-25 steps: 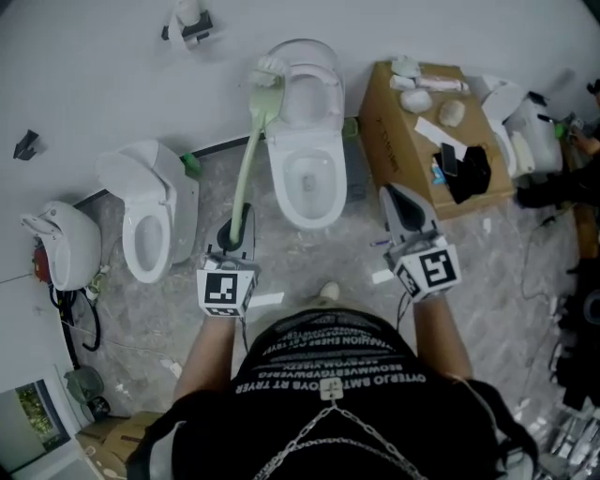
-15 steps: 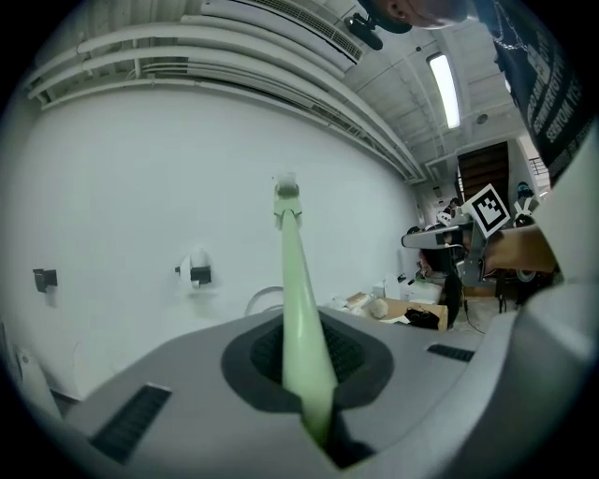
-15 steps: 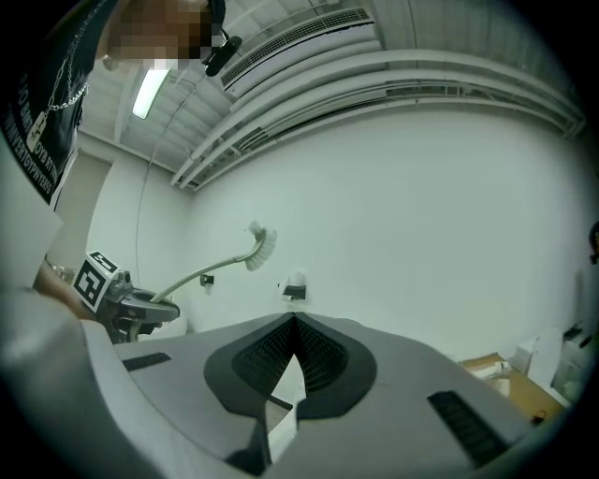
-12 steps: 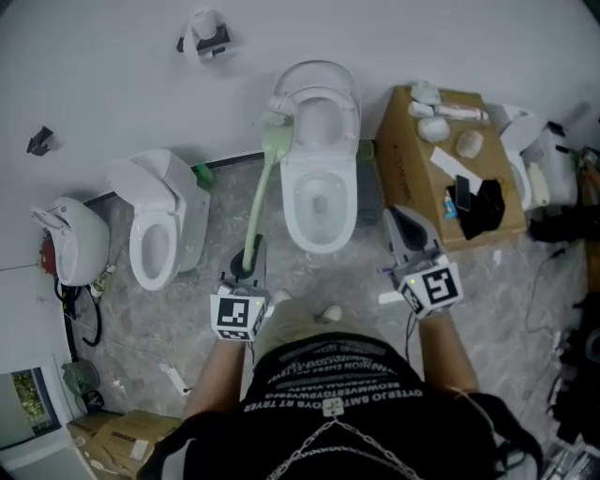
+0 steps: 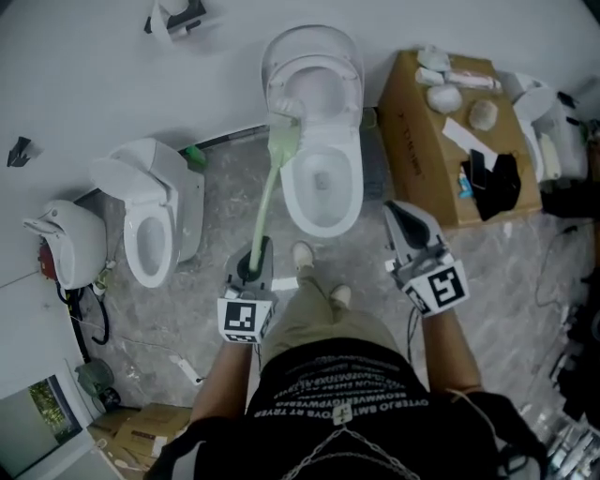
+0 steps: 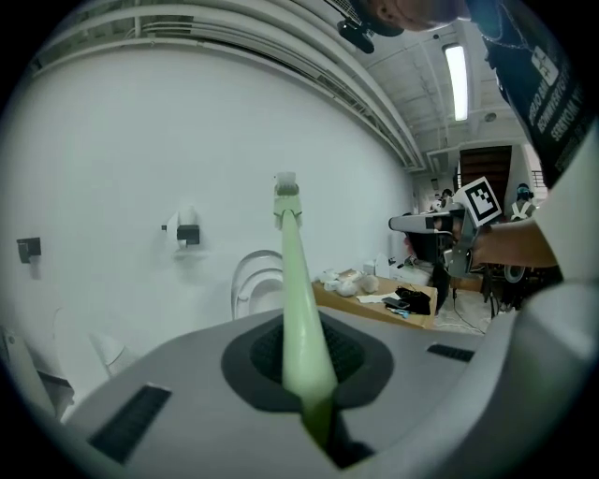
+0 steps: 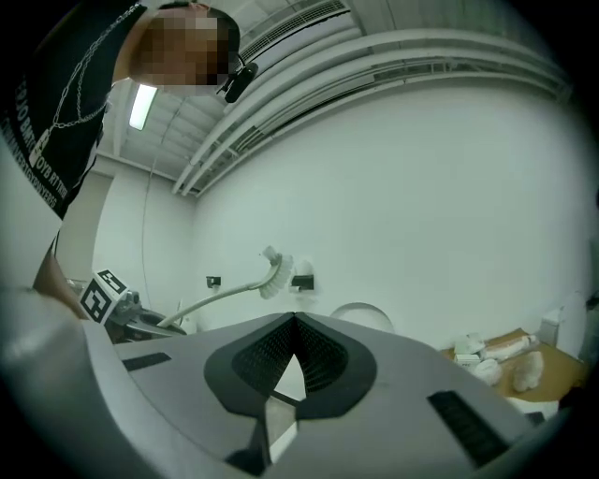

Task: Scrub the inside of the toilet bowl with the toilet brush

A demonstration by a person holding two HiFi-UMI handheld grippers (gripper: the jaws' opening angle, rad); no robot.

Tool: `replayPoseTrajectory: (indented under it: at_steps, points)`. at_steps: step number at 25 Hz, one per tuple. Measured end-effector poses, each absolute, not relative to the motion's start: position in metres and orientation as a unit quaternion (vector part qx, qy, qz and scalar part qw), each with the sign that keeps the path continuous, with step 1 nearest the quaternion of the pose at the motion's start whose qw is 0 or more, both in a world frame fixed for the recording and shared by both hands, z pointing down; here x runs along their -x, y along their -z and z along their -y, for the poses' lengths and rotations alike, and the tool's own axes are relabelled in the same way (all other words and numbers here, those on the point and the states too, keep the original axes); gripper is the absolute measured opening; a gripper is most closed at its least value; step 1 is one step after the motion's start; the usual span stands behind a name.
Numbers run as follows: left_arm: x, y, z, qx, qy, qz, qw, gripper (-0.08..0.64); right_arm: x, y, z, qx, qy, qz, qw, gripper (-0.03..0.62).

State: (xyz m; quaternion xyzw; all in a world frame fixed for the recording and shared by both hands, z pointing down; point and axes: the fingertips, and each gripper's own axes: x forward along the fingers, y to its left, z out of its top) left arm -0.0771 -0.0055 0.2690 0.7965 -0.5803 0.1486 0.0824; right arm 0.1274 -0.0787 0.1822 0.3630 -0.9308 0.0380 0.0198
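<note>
The white toilet (image 5: 323, 202) stands at the middle with its lid (image 5: 312, 58) raised against the wall. My left gripper (image 5: 255, 253) is shut on the pale green handle of the toilet brush (image 5: 266, 192). The handle runs up to the white brush head (image 5: 282, 109), which hangs over the bowl's back left rim. In the left gripper view the handle (image 6: 301, 318) rises from between the jaws to the brush head (image 6: 285, 184). My right gripper (image 5: 396, 214) is shut and empty, right of the bowl. The right gripper view shows its pads (image 7: 314, 351) meeting, with the brush head (image 7: 273, 271) at the left.
A second toilet (image 5: 155, 225) and another white fixture (image 5: 66, 246) stand at the left. A cardboard box (image 5: 422, 159) with several small items sits right of the toilet. The person's shoes (image 5: 302, 255) are just in front of the bowl. A holder (image 5: 173, 14) hangs on the wall.
The person has stepped closer to the toilet. The brush head has come from beside the raised lid down to the bowl's back left rim. The right gripper stays shut and empty.
</note>
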Motion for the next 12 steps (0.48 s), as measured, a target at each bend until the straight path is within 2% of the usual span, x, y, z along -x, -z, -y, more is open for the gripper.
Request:
replayPoseTrajectory:
  at_steps: [12]
  points:
    - [0.084, -0.337, 0.063, -0.809, -0.169, 0.554, 0.097, 0.002, -0.101, -0.241, 0.134, -0.375, -0.044, 0.925, 0.045, -0.009]
